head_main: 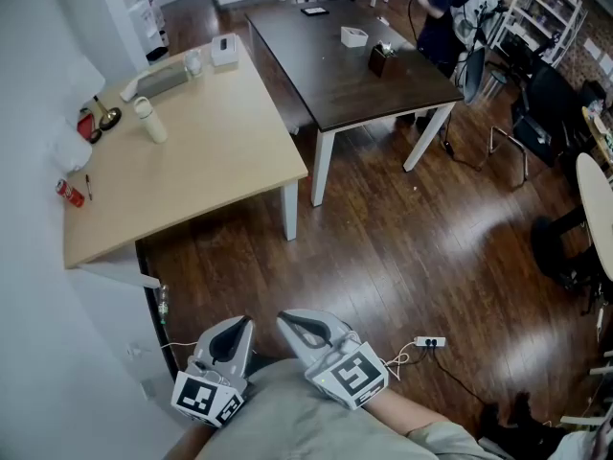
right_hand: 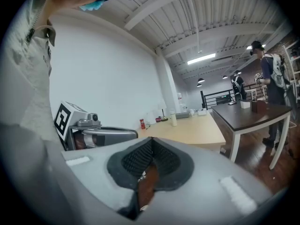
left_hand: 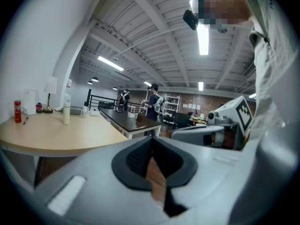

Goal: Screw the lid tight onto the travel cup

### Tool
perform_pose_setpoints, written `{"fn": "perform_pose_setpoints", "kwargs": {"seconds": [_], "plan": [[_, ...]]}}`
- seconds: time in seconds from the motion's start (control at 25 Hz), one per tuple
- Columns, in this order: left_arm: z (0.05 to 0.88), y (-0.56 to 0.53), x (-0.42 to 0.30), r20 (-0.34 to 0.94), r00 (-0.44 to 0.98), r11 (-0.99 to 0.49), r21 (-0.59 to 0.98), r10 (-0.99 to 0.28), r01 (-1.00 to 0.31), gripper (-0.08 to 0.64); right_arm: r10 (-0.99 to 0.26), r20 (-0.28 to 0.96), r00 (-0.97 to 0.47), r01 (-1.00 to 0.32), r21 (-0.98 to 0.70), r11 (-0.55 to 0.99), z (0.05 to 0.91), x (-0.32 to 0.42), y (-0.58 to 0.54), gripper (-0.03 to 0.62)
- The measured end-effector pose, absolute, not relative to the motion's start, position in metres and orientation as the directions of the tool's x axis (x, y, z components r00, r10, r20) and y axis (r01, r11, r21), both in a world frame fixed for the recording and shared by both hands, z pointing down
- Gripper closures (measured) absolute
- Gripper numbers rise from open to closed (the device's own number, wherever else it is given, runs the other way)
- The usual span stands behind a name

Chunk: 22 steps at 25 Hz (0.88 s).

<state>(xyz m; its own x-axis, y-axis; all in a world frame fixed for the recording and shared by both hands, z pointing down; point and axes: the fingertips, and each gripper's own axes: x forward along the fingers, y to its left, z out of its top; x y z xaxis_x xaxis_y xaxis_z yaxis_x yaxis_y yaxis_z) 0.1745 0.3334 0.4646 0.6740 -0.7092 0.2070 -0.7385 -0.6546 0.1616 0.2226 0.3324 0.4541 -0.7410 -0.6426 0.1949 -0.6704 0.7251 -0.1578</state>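
Left hand-held gripper [head_main: 245, 322] and right hand-held gripper [head_main: 285, 318] both have jaws pressed together, holding nothing.

An open, loft-style lab or studio: dark wood floor [head_main: 412, 247], a pale worktop [head_main: 211, 161] beside a dark worktop [head_main: 326, 65], shelves [head_main: 548, 6], a brick wall [left_hand: 208, 100], office chairs [head_main: 551, 99], and strip lights [left_hand: 203, 39] under bare ceiling beams [left_hand: 154, 22].
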Motion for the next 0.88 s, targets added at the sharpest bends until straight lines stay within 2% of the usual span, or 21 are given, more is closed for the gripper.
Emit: {"fn": "perform_pose_setpoints", "kwargs": {"seconds": [0.2, 0.36, 0.88], "plan": [[0.457, 0.333, 0.179, 0.202, 0.674, -0.641, 0.209, -0.711, -0.739, 0.56, -0.641, 0.201, -0.741, -0.671, -0.17, 0.722, 0.455, 0.221, 0.332, 0.595], [0.467, 0.334, 0.171, 0.219, 0.668, -0.649, 0.158, -0.712, -0.744, 0.56, -0.637, 0.199, -0.745, -0.666, -0.162, 0.728, 0.455, 0.22, 0.332, 0.595], [0.466, 0.335, 0.168, 0.206, 0.664, -0.648, 0.151, -0.719, -0.747, 0.56, -0.633, 0.209, -0.746, -0.665, -0.177, 0.726, 0.456, 0.219, 0.332, 0.595]]}}
